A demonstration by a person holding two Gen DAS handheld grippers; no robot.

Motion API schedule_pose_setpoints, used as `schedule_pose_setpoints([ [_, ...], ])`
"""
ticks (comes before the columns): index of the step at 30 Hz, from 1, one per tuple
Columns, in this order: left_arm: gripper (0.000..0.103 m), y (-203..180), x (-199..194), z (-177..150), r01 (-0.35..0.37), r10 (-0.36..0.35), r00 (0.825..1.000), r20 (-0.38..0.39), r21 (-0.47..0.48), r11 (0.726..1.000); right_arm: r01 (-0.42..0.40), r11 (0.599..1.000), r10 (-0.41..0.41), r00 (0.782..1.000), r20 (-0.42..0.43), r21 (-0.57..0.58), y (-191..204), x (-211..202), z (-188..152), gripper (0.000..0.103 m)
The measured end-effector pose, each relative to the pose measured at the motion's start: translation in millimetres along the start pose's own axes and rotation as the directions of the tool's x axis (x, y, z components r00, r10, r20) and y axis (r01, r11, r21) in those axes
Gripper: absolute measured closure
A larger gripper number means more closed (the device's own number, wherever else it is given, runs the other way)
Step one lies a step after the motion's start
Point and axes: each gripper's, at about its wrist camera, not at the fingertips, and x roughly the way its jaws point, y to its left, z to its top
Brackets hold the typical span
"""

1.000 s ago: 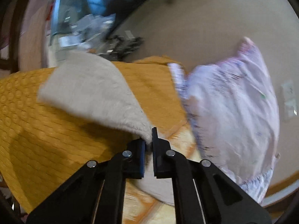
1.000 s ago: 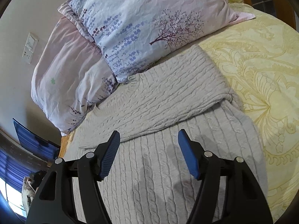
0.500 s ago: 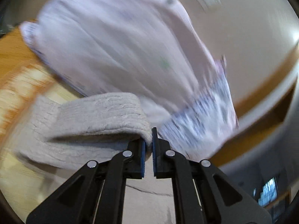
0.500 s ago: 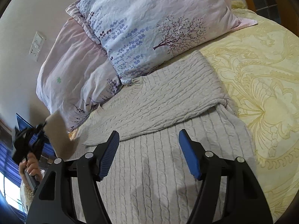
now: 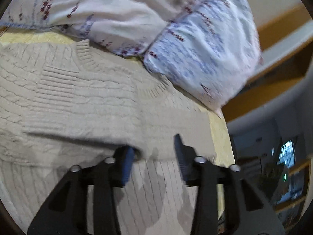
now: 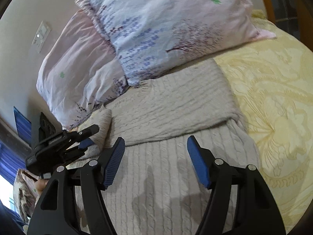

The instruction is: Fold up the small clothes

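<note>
A grey cable-knit sweater (image 6: 176, 107) lies flat on the bed, one sleeve folded across its chest. In the left wrist view the other sleeve (image 5: 88, 117) is laid over the body too, its edge resting between the fingers of my left gripper (image 5: 154, 152). The jaws of that gripper are opening and the pads stand clear of the knit. The right wrist view shows the left gripper (image 6: 92, 136) at the sweater's left side, beside the sleeve end (image 6: 102, 123). My right gripper (image 6: 156, 156) hovers open over the lower body of the sweater, holding nothing.
Two floral pillows (image 6: 166, 29) press against the sweater's collar end. The yellow patterned bedcover (image 6: 273, 98) spreads to the right. A hand (image 6: 41, 186) holds the left tool at the bed's left side. A wall switch (image 6: 42, 37) sits above the pillows.
My left gripper swung the sleeve in from the orange cover over the sweater's body, then its jaws parted and let the sleeve go. The right gripper has stayed in place, open.
</note>
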Motion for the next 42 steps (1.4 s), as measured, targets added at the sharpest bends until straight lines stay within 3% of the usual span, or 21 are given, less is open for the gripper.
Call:
schedule_pose_setpoints([
  [2,0.045,6.8,-20.4,-7.3,0.026,-0.026,1.0,0.0,0.025,0.999,-0.009,0.999,0.009,1.0,-0.012,-0.05,14.3,3.1,3.9,0.035],
  [7,0.047,49.8,-86.0,-2.0,-0.032,0.034,0.995,0.098,-0.012,0.999,-0.056,0.961,0.041,0.997,-0.059,-0.272,71.0,19.8,8.6,0.035],
  [10,0.047,90.0,-113.4,8.8,-0.141,0.155,0.976,0.155,-0.094,0.985,-0.075,0.882,0.045,0.996,-0.075,-0.465,119.1,39.6,1.1,0.036],
  [13,0.053,115.9,-115.7,11.0,-0.213,0.232,0.965,0.121,-0.149,0.966,-0.091,0.758,0.048,0.995,-0.084,-0.646,172.1,67.5,-16.2,0.036],
  [18,0.067,140.1,-98.7,9.4,-0.246,0.262,0.963,0.058,-0.193,0.95,-0.082,0.599,0.002,0.995,-0.101,-0.796,221.6,110.1,-43.6,0.038],
  [23,0.064,143.3,-99.6,12.9,-0.22,0.236,0.97,0.056,-0.199,0.955,-0.015,0.457,-0.083,0.995,-0.06,-0.889,242.6,139.0,-70.7,0.039],
  [25,0.063,141.9,-98.4,11.9,-0.216,0.231,0.971,0.058,-0.192,0.957,0.016,0.43,-0.108,0.994,-0.034,-0.903,246.1,149.2,-74.6,0.042],
  [27,0.061,143.0,-99.5,11.0,-0.207,0.222,0.973,0.062,-0.192,0.959,0.03,0.427,-0.131,0.991,-0.03,-0.904,245.3,158.9,-73.6,0.051],
  [28,0.06,143.6,-100.1,10.1,-0.205,0.22,0.973,0.062,-0.19,0.96,0.043,0.426,-0.155,0.988,-0.026,-0.904,244.4,166.2,-72.5,0.065],
  [29,0.059,143.2,-99.8,9.9,-0.203,0.218,0.974,0.063,-0.187,0.961,0.053,0.43,-0.169,0.985,-0.023,-0.901,242.4,169.9,-70.0,0.084],
  [31,0.058,142.2,-98.9,9.4,-0.202,0.217,0.974,0.065,-0.182,0.962,0.047,0.476,-0.171,0.984,-0.041,-0.878,235.8,174.0,-63.1,0.095],
  [36,0.054,139.9,-97.7,8.7,-0.206,0.22,0.973,0.069,-0.166,0.964,0.076,0.719,-0.076,0.997,0.031,-0.691,194.3,133.9,-19.7,0.095],
  [37,0.053,139.1,-97.1,8.5,-0.206,0.22,0.973,0.07,-0.162,0.965,0.085,0.796,-0.057,0.996,0.066,-0.6,173.5,116.6,-4.8,0.095],
  [39,0.051,137.1,-96.2,8.3,-0.212,0.225,0.972,0.072,-0.153,0.965,0.084,0.903,-0.043,0.993,0.106,-0.422,132.8,93.3,15.2,0.095],
  [41,0.049,134.7,-95.1,8.3,-0.215,0.227,0.971,0.074,-0.143,0.966,0.054,0.977,-0.034,0.994,0.099,-0.208,80.4,73.1,30.8,0.095],
  [42,0.047,133.4,-94.4,8.3,-0.215,0.227,0.971,0.074,-0.138,0.967,0.03,0.99,-0.021,0.998,0.067,-0.136,60.3,71.3,33.3,0.095],
])
